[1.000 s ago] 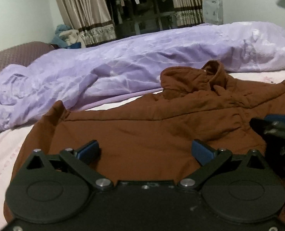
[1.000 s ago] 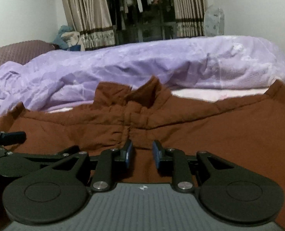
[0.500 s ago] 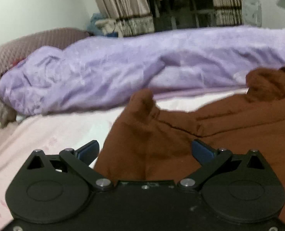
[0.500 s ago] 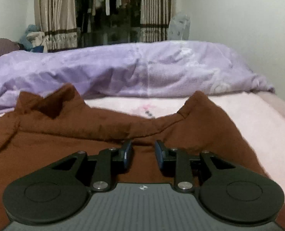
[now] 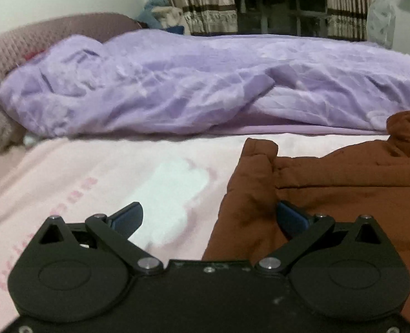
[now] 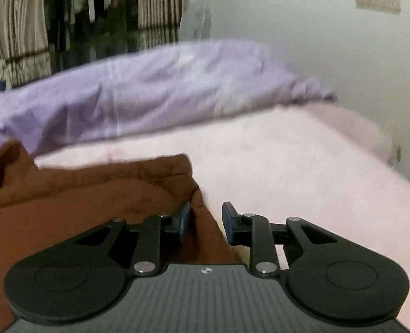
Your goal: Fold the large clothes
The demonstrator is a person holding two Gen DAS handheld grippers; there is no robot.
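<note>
A large brown padded jacket (image 5: pixel 338 194) lies flat on the pink bed sheet (image 5: pixel 80 183). My left gripper (image 5: pixel 209 217) is open wide over the jacket's left edge, and a folded sleeve end (image 5: pixel 257 149) rises just beyond its right finger. In the right wrist view the jacket (image 6: pixel 80 194) fills the lower left. My right gripper (image 6: pixel 206 219) hovers at the jacket's right edge with its jaws a narrow gap apart. The fabric edge lies by the left pad (image 6: pixel 184 219), and bare sheet shows beside the right pad. The collar (image 5: pixel 407 133) pokes up at far right.
A crumpled lilac duvet (image 5: pixel 205 83) runs across the bed behind the jacket. A brown headboard cushion (image 5: pixel 38 38) sits far left. Curtains (image 5: pixel 205 0) and hanging clothes stand beyond. The bed's right edge (image 6: pixel 385 144) meets a white wall.
Both grippers have slid outward from the jacket's middle, the left one to its left edge and the right one to its right edge. Neither has taken hold of the fabric.
</note>
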